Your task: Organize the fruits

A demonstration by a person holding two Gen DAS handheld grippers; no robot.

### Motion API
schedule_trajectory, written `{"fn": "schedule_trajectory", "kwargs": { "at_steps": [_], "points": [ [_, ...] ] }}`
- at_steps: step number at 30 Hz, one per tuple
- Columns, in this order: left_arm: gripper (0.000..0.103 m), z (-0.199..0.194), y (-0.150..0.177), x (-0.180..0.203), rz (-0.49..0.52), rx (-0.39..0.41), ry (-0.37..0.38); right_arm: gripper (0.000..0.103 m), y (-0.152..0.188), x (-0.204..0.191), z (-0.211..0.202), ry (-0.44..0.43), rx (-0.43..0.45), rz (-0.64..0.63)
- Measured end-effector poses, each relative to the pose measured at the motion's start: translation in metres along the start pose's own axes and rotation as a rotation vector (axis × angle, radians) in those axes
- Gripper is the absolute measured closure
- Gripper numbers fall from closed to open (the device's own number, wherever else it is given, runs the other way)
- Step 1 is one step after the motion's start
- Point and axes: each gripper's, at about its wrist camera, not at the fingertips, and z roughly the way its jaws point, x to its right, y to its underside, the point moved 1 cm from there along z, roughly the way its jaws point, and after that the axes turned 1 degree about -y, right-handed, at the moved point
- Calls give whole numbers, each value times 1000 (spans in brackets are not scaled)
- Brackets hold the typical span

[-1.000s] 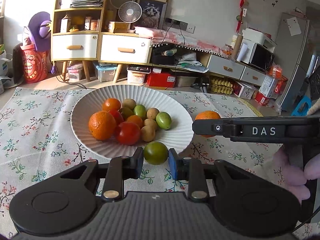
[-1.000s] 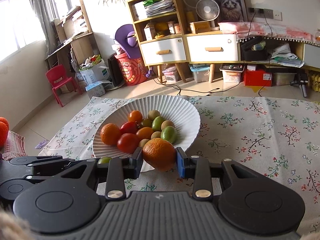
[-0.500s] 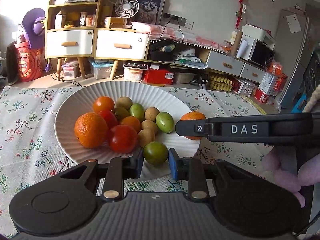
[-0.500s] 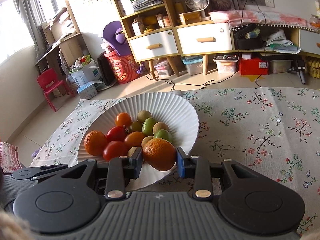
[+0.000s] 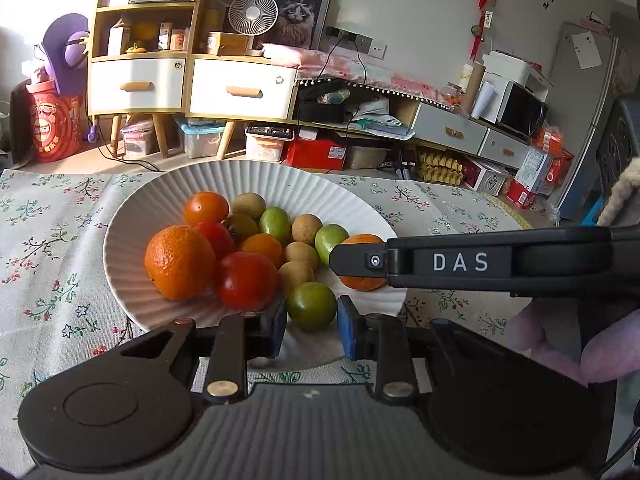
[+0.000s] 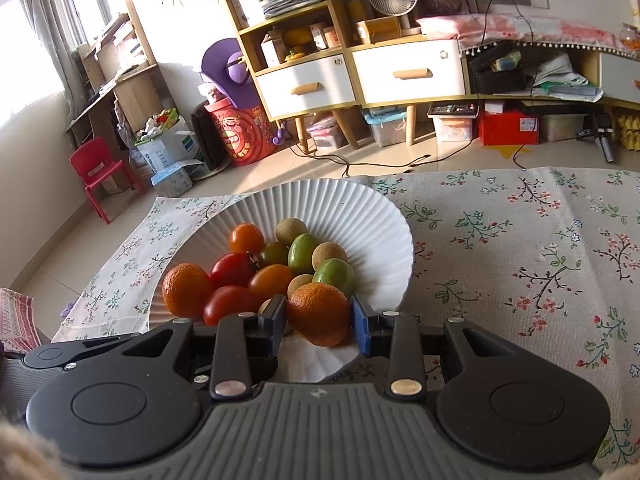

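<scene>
Done: most fruits are lying in the plate [image 5: 132, 216], centre frame.
Left: left hand-held gripper [image 5: 312, 326] is pinching a lime [image 5: 311, 306]; right hand-held gripper [image 6: 319, 326] is pinching an orange [image 6: 318, 314], both above the plate's near rim.

floral tablecloth [image 6: 520, 248] | white desk fan [image 5: 253, 13] | red chair [image 6: 102, 168] | cat picture [image 5: 296, 12]

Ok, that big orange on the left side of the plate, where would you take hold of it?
Across the widest middle of the big orange, tongs coming from above. It is round, its left side lies near the plate wall and a red tomato touches its right, so the top is freest.
</scene>
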Motion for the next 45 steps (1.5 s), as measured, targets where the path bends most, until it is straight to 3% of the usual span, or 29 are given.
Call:
{"fn": "schedule_trajectory", "kwargs": {
  "at_steps": [8,12,18,25,30,37,40,45],
  "points": [
    [73,-1,0,1,16,2,0,71,0,-1,0,-1,-2,-4],
    [63,-3,0,2,21,3,-7,69,-2,-3,-5,-12,14,-2],
    [45,-14,1,3,27,6,-39,59,-3,0,-19,10,36,10],
    [36,-33,4,8,38,-2,-80,48,1,9,-41,47,50,22],
    [22,-47,12,7,18,-34,-134,38,9,11,-55,92,42,12],
    [12,-71,22,7,-65,-87,-236,25,25,6,-76,167,13,-6],
    [7,-82,23,13,-64,-100,-269,20,30,2,-81,227,-4,-9],
    [2,-94,29,22,-50,-115,-294,9,41,-4,-88,252,-27,-4]
  ]
}}
